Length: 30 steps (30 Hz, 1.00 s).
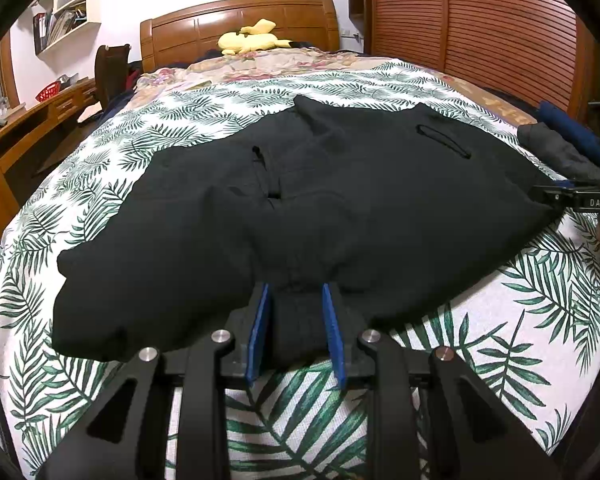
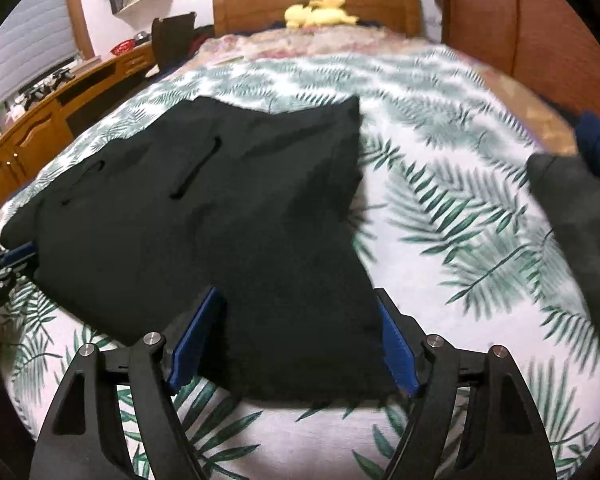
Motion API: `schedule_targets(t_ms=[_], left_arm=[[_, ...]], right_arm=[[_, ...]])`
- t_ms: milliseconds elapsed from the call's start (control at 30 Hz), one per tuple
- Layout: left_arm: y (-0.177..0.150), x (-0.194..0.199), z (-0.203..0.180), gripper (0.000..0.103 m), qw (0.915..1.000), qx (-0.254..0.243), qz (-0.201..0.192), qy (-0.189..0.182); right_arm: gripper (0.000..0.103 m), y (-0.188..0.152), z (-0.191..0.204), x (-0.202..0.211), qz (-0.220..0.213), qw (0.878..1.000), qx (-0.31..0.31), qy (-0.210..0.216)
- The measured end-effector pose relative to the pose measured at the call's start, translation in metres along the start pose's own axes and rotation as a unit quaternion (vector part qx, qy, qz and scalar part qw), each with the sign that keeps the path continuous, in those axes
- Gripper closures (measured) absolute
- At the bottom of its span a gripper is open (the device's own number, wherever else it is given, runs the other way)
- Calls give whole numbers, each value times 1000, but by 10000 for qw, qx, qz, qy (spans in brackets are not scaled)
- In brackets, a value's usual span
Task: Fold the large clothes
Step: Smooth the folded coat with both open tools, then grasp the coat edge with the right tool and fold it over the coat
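A home bedroom. Wide bed under a palm-leaf sheet (image 1: 500, 312), with a carved wooden headboard (image 1: 240, 20) and a yellow plush toy (image 1: 252, 40) resting near it. Wall shelves (image 1: 66, 8) packed with books and folders at left, above a long wooden desk (image 1: 28, 128) and a chair (image 1: 110, 68). Slatted wooden wardrobe doors (image 1: 480, 20) at right.

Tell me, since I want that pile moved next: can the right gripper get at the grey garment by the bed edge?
Probably yes: the grey garment lies uncovered, right of the right gripper.
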<state>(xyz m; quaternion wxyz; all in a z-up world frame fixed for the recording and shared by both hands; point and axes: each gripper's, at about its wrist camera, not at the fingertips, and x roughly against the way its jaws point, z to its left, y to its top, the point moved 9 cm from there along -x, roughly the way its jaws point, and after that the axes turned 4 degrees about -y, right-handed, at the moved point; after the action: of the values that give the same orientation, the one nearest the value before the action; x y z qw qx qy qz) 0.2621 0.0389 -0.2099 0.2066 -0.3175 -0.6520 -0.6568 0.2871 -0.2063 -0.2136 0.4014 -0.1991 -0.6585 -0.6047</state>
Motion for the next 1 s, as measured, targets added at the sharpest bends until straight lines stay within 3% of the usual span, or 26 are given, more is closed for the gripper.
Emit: schedule_targets(t_ms=[200,467,533,633,1000], left_arm=[[0,0,0,78,10000,-4,1,10],[6,8,-3,78,9999,-1,-107,3],[13,16,-6,78,9996,-40,-269,-3],[23,26,-9,78,9988,-36,-495,-8],[37,30,-42,78,9974,-182,-636,-292]], right_arm=[[26,-3,7,-1,92,9993,-134,344],[60,0,10,6,-38,9976,-314,616],[72,3,7,10,-132,9967,-405,687],[82,8,7,18,-316,9952,-501,777],[92,27,12,51,-968,9931,-276,600]])
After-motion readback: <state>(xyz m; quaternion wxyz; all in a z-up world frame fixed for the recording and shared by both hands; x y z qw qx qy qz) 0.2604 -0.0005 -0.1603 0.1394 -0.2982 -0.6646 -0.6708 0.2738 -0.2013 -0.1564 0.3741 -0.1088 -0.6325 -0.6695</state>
